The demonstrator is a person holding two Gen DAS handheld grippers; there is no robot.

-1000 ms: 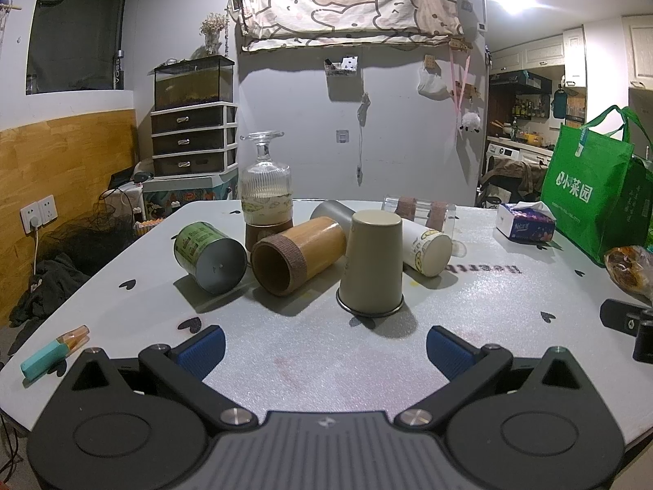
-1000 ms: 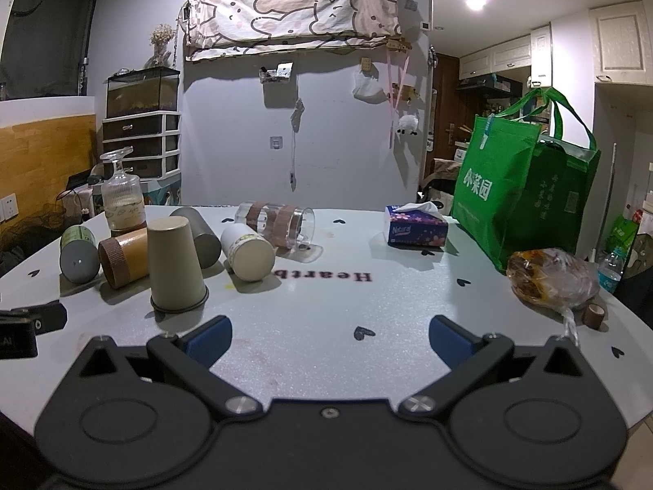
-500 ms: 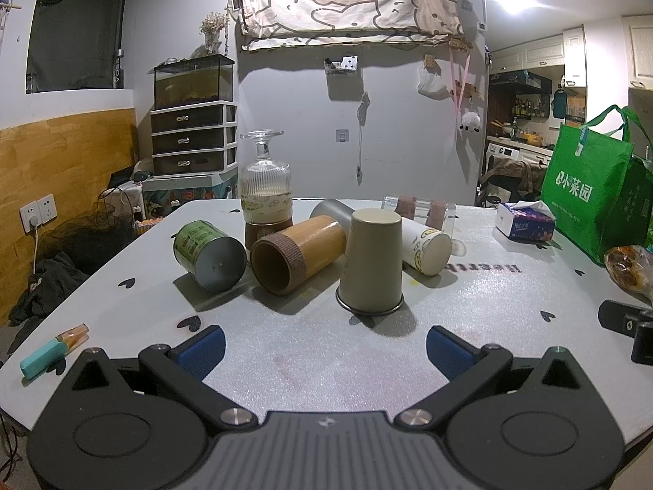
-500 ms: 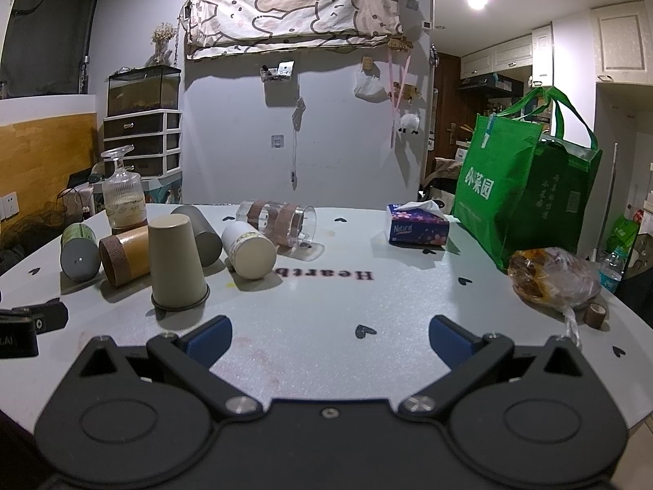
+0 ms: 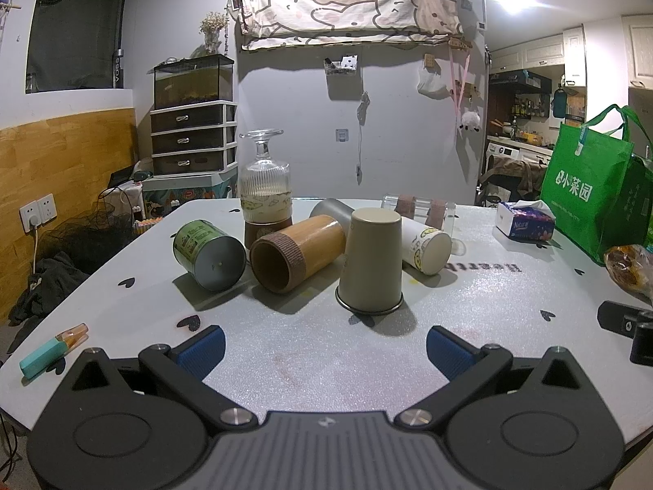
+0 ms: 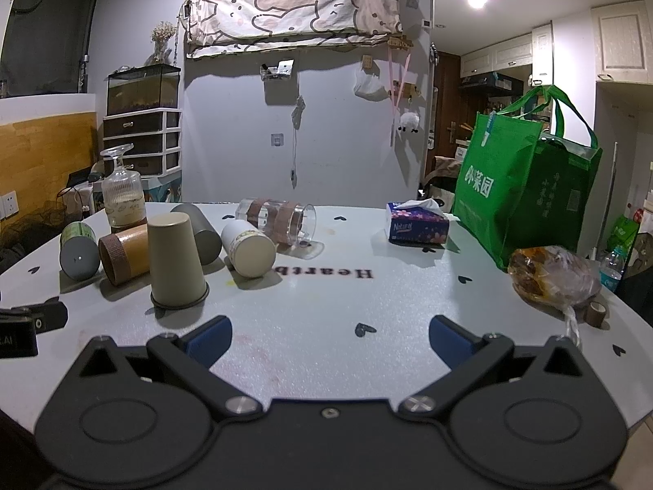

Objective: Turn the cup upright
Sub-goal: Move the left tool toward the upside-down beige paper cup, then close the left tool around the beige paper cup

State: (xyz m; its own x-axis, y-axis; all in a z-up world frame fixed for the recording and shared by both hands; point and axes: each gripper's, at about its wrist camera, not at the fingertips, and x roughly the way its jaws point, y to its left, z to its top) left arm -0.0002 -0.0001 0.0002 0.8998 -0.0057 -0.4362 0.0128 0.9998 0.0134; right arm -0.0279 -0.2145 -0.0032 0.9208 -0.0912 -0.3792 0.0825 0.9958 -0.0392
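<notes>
Beige cup (image 5: 372, 261) standing mouth-down on tabletop (image 5: 318, 351) just ahead of left hand-held gripper (image 5: 325, 345), ungrasped and awaiting flipping, both left and right hand-held gripper (image 6: 330, 339) hovering spread wide, holding nothing.

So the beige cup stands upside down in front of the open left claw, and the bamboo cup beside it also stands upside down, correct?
Not quite. The bamboo cup lies on its side, open mouth toward the camera, as the left wrist view shows. The beige cup does stand upside down in front of the open left claw.
</notes>
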